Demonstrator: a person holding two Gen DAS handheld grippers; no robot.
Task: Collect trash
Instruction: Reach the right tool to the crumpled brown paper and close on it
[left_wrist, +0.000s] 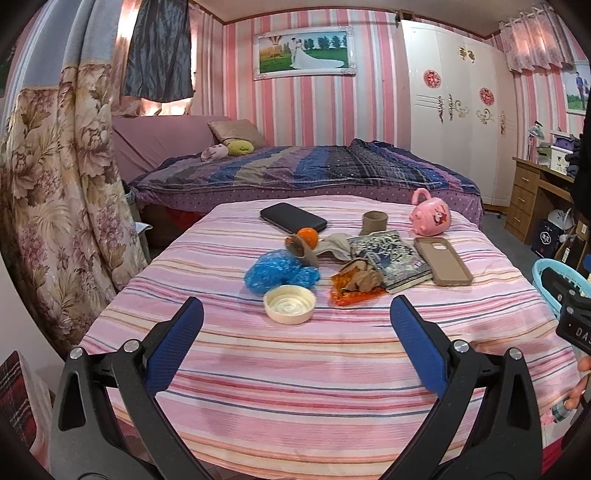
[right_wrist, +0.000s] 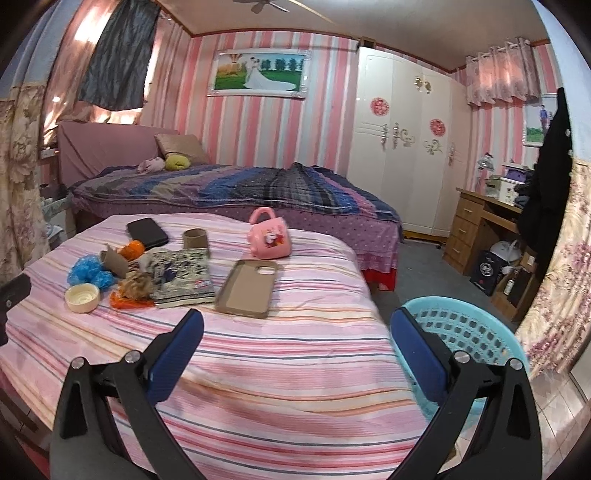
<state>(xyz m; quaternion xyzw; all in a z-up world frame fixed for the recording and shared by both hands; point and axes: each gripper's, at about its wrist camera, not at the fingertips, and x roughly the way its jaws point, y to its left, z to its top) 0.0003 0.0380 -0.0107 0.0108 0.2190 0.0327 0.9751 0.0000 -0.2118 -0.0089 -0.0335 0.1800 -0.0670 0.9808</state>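
Observation:
On the pink striped table (left_wrist: 295, 369) lies trash: a crumpled blue plastic bag (left_wrist: 279, 272), a white lid (left_wrist: 290, 304), an orange wrapper with brown paper (left_wrist: 356, 286), a torn cardboard tube (left_wrist: 303, 249) and an upright cardboard roll (left_wrist: 375, 221). My left gripper (left_wrist: 295, 328) is open and empty, just short of the white lid. My right gripper (right_wrist: 295, 339) is open and empty above the table's near right part (right_wrist: 277, 369), beside a light blue basket (right_wrist: 465, 325). The trash also shows in the right wrist view: blue bag (right_wrist: 88, 271), lid (right_wrist: 82, 297), wrapper (right_wrist: 133, 291).
Also on the table: a black phone (left_wrist: 293, 218), an orange fruit (left_wrist: 308, 236), a notebook (left_wrist: 391, 258), a brown phone case (left_wrist: 441, 260), a pink mug (left_wrist: 430, 214). A bed (left_wrist: 306, 170) stands behind. A floral curtain (left_wrist: 55, 203) hangs left; a desk (right_wrist: 484, 221) stands right.

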